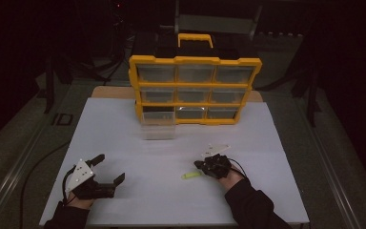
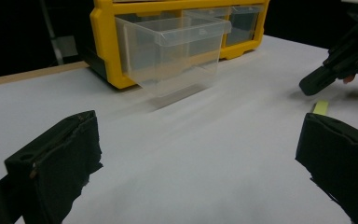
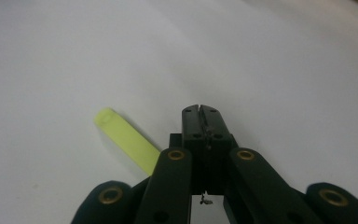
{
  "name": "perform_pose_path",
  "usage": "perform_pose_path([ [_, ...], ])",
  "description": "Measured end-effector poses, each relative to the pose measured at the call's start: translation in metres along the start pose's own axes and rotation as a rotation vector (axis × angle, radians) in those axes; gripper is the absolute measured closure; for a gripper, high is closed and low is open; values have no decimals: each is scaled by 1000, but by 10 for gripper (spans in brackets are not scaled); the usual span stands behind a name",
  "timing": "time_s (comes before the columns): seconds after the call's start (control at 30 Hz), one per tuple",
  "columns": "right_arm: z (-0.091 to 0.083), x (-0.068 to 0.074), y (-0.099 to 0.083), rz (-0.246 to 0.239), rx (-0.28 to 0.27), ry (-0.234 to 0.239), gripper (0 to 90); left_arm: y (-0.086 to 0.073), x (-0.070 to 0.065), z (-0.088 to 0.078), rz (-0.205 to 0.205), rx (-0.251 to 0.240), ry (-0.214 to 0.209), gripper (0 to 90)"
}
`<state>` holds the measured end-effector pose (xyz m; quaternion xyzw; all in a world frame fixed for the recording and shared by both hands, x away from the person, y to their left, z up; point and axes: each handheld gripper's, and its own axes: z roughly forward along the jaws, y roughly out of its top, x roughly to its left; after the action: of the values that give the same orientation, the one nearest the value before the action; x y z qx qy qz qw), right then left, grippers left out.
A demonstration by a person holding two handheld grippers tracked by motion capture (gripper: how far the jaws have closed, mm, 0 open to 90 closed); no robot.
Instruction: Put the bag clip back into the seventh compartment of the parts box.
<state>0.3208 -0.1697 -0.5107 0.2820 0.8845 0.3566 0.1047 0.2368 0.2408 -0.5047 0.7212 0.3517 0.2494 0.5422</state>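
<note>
While one drawer [image 2: 172,53] stands pulled out, nothing is gripped.
Right gripper [image 3: 200,112] clenched empty beside yellow strip [image 3: 128,140]; left gripper [image 1: 109,169] released.

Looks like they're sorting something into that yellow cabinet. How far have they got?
One clear drawer of the yellow organizer is already pulled out. The yellow-green stick lies on the table beside the shut right gripper, not held. The left gripper is open. Picking it up and, presumably, putting it away remain.

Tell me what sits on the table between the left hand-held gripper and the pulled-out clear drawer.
Nothing: in the left gripper view, bare white table runs from the open left hand-held gripper up to the clear drawer. The high view agrees.
</note>
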Motion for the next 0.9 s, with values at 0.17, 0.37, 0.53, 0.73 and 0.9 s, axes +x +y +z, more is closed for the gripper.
perform_pose_path([
  [0.17, 2, 1, -2, -7, 20, 18, 900, 0, 0, 0, 1, 0, -2, 0],
  [0.37, 1, 8, -7, -20, 43, 29, 900, 0, -1, 0, 1, -1, -5, 1],
  [0.53, -3, 11, -11, -28, 40, 37, 900, 1, -1, 0, 1, 0, -7, 1],
  [0.73, -7, 16, -17, -19, 33, 46, 900, 1, -1, 0, 0, -1, -7, 1],
  [0.9, -10, 21, -19, -13, 34, 47, 900, 1, -1, 1, -1, 0, -8, 1],
])
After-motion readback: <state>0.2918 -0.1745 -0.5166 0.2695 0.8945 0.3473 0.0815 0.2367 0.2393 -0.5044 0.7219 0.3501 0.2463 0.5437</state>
